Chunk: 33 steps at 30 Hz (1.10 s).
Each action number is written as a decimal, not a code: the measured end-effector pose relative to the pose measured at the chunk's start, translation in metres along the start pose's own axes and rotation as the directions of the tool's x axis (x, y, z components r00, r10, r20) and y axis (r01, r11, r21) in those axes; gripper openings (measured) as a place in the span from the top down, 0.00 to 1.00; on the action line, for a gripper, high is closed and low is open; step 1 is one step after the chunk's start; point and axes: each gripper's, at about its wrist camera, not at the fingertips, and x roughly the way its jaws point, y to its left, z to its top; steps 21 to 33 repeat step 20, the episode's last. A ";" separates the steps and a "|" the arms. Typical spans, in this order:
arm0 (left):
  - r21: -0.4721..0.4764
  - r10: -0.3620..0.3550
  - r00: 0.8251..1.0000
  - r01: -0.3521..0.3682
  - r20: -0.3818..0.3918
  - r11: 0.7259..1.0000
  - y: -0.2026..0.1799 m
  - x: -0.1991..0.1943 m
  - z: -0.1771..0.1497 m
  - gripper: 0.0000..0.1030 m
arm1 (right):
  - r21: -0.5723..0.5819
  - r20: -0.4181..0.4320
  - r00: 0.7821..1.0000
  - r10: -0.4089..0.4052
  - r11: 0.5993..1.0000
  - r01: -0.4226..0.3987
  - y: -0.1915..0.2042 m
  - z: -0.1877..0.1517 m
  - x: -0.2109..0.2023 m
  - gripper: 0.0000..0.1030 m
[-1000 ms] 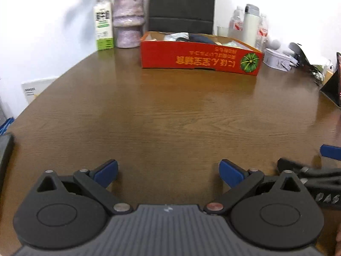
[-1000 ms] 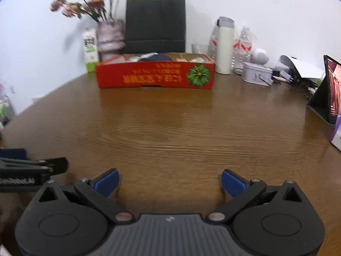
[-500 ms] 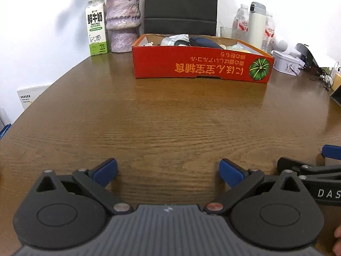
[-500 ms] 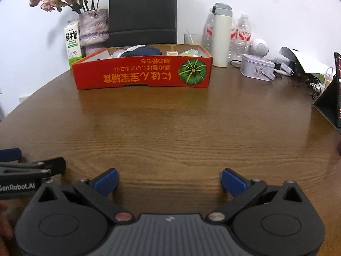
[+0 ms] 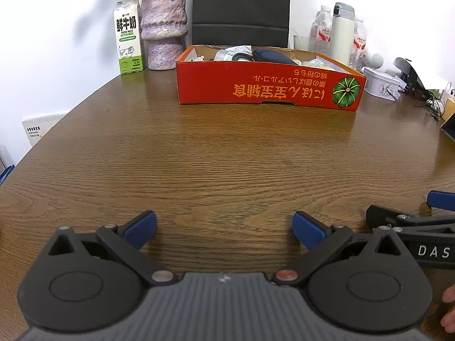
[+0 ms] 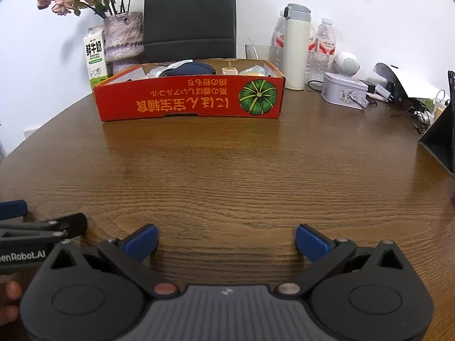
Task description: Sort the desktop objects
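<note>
Left claw [image 5: 223, 224] is sitting at the lower centre of the left wrist view, jaws spread wide, blue pads well apart, nothing between them but bare wood. Right claw [image 6: 226, 238] is showing the same at the bottom of its own view: wide open, gripping nothing. Each claw is also showing at the edge of the other's view, at lower right in the left wrist view and at lower left in the right wrist view, so the two are lying side by side, low over the bench [image 5: 227, 156].

Red cardboard box [image 5: 267, 85] is standing at upper centre of the frame, far across the bench, its printed lettering upside down, a green pumpkin picture on the right end of its near wall. Sorted objects are lying inside it: a dark blue pouch-like item [image 6: 190, 68], something in clear wrapping, a small pale piece; the rest is too small to tell.

Behind the box, at upper left, a milk carton [image 5: 128, 37] is standing just beside a mauve vase [image 5: 163, 28] of dried flowers. A black paper bag [image 6: 189, 17] is standing at top centre. At upper right, a white flask [image 6: 297, 47] is standing among water bottles, with a white tin [image 6: 344, 91] near it.
</note>
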 end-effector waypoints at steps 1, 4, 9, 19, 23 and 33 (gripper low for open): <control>-0.001 0.001 1.000 -0.001 0.000 1.000 0.000 0.000 0.000 0.00 | 0.000 0.000 1.000 -0.001 1.000 0.001 0.000 0.000 0.000 0.00; -0.004 0.002 1.000 -0.002 0.000 1.000 0.000 0.001 0.001 0.00 | 0.000 0.000 1.000 0.000 1.000 0.000 0.000 0.000 0.000 0.00; -0.005 0.003 1.000 -0.003 -0.001 1.000 0.001 0.001 0.001 0.00 | -0.002 -0.001 1.000 0.002 1.000 -0.002 0.001 0.001 0.001 0.00; -0.007 0.005 1.000 -0.005 0.000 1.000 0.001 0.001 0.001 0.00 | -0.002 0.000 1.000 0.002 1.000 -0.002 0.002 0.001 0.001 0.00; -0.008 0.005 1.000 -0.005 0.000 1.000 0.001 0.001 0.001 0.00 | -0.003 -0.001 1.000 0.003 1.000 -0.003 0.002 0.001 0.002 0.00; -0.008 0.005 1.000 -0.005 0.000 1.000 0.001 0.001 0.001 0.00 | -0.003 -0.001 1.000 0.003 1.000 -0.003 0.002 0.001 0.002 0.00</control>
